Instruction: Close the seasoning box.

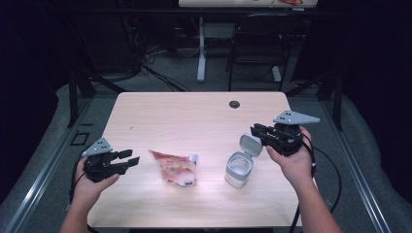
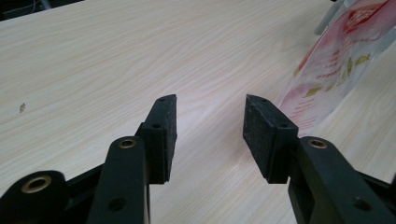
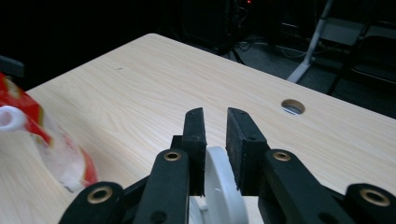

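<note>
A pale wooden table (image 1: pixel 194 116) with a small round hole (image 1: pixel 234 104) near its far edge sits in the middle of the high view; the room around it is dark. A see-through pouch with red and pink print (image 1: pixel 175 167) lies near the middle of the table, a bit toward the bottom of the frame; just to its right stands a small clear tub (image 1: pixel 238 169) with its white flip lid (image 1: pixel 250 144) swung up and open. The right gripper (image 1: pixel 256 132), held in a hand at the right of the frame, has its jaws around the edge of that lid; in the right gripper view the white lid sits between the two black pads, which are nearly together, so it is grasping the lid. The left gripper (image 1: pixel 130 157) is at the lower left, just beside the pouch but apart from it; its jaws are spread wide with only bare table between them, so it is let go and empty.
</note>
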A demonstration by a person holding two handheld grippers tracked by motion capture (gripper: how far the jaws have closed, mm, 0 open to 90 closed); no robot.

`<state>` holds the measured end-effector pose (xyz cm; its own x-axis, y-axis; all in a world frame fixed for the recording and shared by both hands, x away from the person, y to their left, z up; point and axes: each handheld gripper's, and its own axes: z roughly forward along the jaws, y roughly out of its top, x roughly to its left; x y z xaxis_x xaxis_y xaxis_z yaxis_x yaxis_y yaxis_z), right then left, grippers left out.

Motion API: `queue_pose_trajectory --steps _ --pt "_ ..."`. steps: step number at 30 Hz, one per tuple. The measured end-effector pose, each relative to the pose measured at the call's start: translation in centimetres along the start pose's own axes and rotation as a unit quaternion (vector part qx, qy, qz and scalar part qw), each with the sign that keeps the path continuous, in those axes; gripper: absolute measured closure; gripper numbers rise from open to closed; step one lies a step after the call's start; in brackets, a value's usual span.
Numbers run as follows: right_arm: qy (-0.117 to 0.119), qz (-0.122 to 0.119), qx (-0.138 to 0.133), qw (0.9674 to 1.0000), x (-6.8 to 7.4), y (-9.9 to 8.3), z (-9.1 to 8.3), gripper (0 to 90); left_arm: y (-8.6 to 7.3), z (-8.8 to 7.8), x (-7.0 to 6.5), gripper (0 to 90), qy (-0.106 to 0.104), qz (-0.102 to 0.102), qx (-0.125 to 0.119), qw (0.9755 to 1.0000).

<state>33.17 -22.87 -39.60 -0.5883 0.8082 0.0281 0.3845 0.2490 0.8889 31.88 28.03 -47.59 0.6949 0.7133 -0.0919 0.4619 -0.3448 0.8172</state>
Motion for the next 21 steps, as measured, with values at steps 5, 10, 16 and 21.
queue_pose_trajectory --steps 5,10,16,21 --pt "-0.022 0.0 0.011 0.9997 -1.1 -0.4 0.2 77.9 0.0 0.0 0.0 54.7 0.001 -0.002 0.0 1.0" --pt "-0.029 0.009 0.014 0.9994 -2.1 -0.7 0.2 81.9 -0.1 0.0 0.1 54.5 0.003 -0.003 -0.001 1.0" --pt "-0.039 0.021 0.017 0.9989 -2.9 -1.4 0.5 83.7 -0.1 0.1 0.0 54.3 0.004 -0.002 0.001 1.0" --pt "-0.043 0.035 0.017 0.9983 -3.6 -1.9 0.8 85.2 -0.1 0.1 0.1 54.2 0.007 -0.002 0.004 1.0"
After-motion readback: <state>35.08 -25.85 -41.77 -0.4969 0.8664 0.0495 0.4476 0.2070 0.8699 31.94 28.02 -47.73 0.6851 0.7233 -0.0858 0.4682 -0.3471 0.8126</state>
